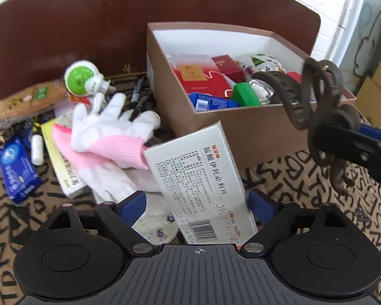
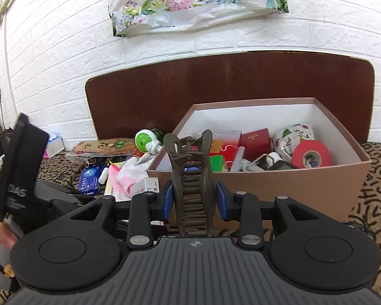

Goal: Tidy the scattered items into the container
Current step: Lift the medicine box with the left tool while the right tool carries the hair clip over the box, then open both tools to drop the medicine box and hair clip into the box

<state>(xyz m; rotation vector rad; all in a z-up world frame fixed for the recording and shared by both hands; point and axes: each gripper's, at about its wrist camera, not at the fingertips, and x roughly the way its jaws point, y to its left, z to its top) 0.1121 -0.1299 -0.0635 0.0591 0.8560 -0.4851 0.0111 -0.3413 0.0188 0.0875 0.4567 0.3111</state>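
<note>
The right gripper clamps a brown, toothed hair claw upright, near the front of the brown box. The left gripper stands wide open around a white medicine carton, left of the box.

Right tool clamping brown hair claw, open cardboard box just beyond, red tape roll inside

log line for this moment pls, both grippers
left gripper: open around white medicine box | right gripper: shut on brown hair claw | brown container: partly filled
</note>
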